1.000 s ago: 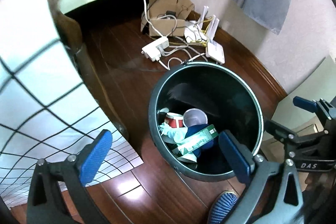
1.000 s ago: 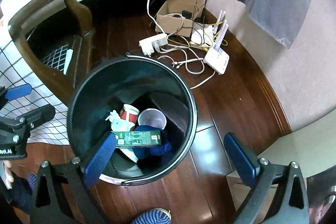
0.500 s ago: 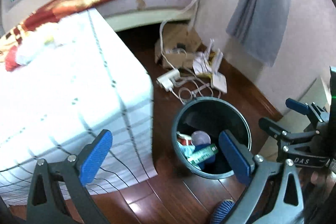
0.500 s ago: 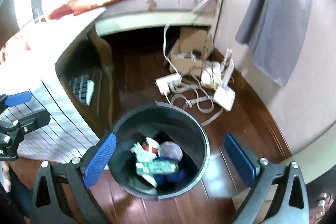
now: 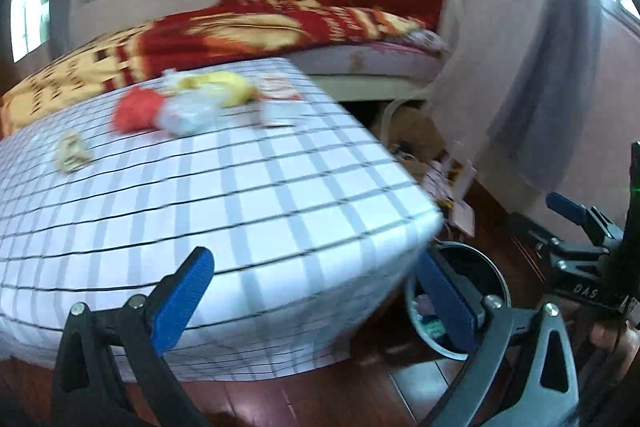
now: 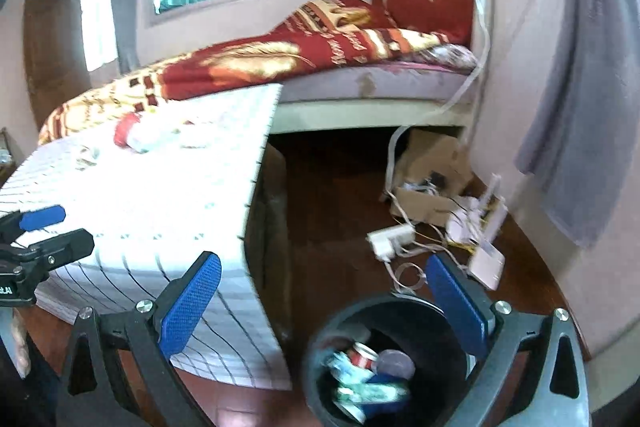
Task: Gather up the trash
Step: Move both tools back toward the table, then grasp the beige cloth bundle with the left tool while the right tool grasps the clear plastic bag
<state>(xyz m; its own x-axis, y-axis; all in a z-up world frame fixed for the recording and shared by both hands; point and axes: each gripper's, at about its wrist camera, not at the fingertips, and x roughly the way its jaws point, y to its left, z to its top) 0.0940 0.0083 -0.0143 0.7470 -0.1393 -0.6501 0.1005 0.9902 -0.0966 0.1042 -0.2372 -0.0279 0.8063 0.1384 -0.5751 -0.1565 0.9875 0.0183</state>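
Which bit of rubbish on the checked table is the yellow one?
The banana peel at the table's far edge. Beside it lie a red wad and a clear plastic bag; neither is yellow.

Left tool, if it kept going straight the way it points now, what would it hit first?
Probably the checked tablecloth: the open left tool points across the table top toward the litter near the far edge. Blur makes depth uncertain.

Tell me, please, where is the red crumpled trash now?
The red crumpled trash lies on the checked tablecloth, at the far left side in the left wrist view, touching a clear plastic wrapper and near a yellow piece.
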